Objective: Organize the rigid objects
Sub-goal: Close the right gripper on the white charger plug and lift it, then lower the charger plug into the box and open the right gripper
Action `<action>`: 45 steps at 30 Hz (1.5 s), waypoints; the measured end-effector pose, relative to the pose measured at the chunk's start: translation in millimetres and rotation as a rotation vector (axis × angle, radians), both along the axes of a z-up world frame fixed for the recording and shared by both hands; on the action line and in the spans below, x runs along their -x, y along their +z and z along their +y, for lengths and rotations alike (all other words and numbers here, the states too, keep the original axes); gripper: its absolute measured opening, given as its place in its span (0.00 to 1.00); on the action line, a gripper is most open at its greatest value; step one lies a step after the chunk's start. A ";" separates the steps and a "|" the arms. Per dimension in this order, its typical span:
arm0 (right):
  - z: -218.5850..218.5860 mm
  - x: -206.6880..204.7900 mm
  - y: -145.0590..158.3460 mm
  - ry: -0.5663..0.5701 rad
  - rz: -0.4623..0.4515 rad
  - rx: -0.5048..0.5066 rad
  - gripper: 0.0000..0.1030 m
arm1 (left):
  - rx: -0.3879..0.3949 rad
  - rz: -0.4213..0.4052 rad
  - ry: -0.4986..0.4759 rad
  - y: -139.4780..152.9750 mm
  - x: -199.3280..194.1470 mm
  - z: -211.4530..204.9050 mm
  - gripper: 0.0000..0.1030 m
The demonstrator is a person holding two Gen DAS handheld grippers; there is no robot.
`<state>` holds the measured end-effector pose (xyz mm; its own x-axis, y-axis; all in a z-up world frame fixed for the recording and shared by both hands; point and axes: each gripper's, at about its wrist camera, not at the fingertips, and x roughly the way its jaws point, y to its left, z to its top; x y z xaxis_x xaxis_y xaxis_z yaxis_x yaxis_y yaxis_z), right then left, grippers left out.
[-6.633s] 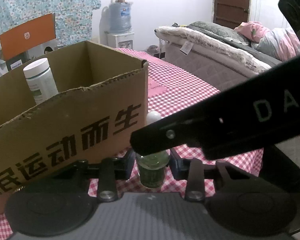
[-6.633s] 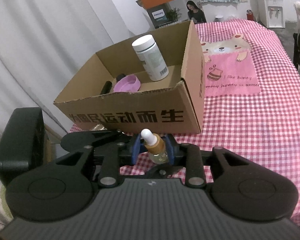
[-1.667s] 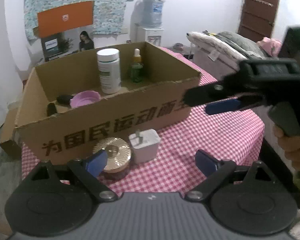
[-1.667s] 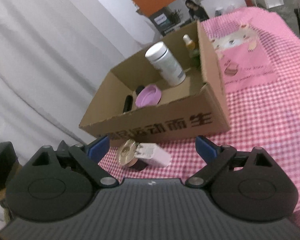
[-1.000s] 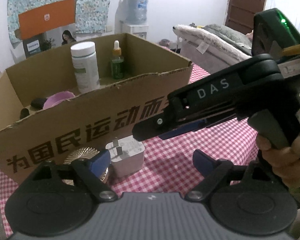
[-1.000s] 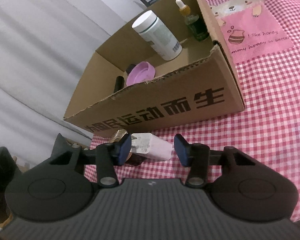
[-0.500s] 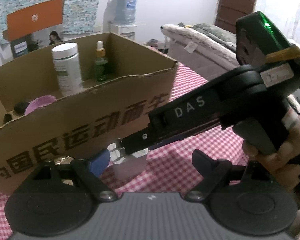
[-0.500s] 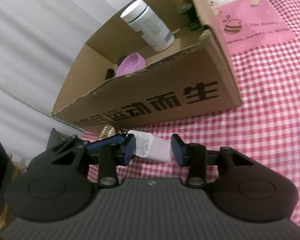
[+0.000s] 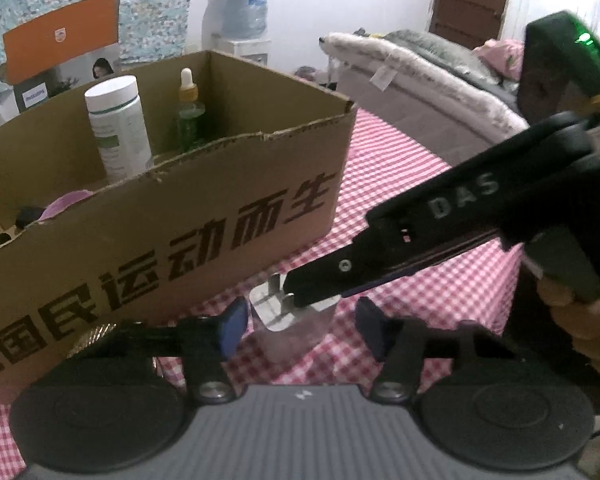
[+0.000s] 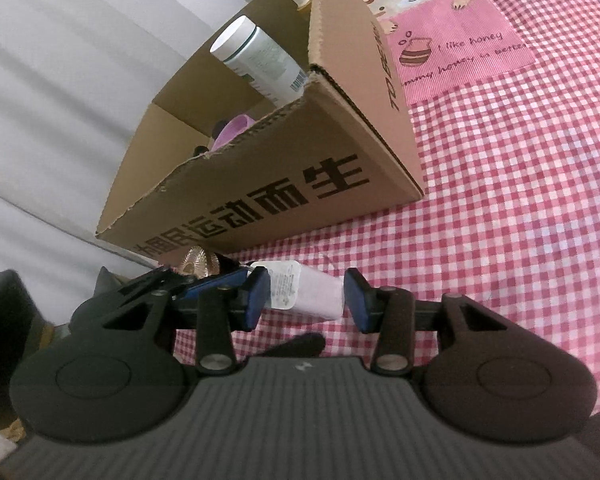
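Observation:
A white plug adapter [image 9: 292, 322] [image 10: 306, 292] lies on the checked tablecloth in front of the cardboard box [image 9: 160, 216] [image 10: 284, 184]. My right gripper [image 10: 306, 300] has its jaws around the adapter, pads at both sides of it. My left gripper [image 9: 300, 328] is open, its pads either side of the adapter with gaps. The right gripper's black finger [image 9: 380, 264] crosses over the adapter in the left wrist view. A gold-lidded jar [image 10: 196, 262] [image 9: 96, 332] stands left of the adapter. The box holds a white bottle [image 9: 118, 128], a green dropper bottle [image 9: 190, 114] and a purple lid [image 10: 234, 128].
A red-and-white checked cloth [image 10: 520, 184] with a pink bear patch [image 10: 456, 40] covers the table. A grey curtain [image 10: 60, 80] hangs on the left. A bed [image 9: 420, 76] and a water dispenser [image 9: 244, 12] stand beyond the table.
My left gripper has narrowed and moved in around the adapter. My right gripper has tilted and come down closer over the adapter, jaws still around it.

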<state>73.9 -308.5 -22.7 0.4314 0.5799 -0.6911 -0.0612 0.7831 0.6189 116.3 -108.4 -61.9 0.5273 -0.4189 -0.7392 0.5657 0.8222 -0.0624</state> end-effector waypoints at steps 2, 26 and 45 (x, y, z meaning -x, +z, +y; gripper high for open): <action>0.1 0.0 -0.3 0.001 0.000 -0.003 0.41 | -0.015 -0.005 0.005 -3.4 -3.1 -2.8 0.51; -4.0 17.1 6.3 -0.009 -0.015 -0.036 0.40 | -0.016 -0.054 0.031 2.5 14.2 -6.0 0.46; 25.1 11.2 115.1 0.119 -0.275 -0.049 0.40 | 0.037 -0.241 0.117 109.4 17.0 28.3 0.46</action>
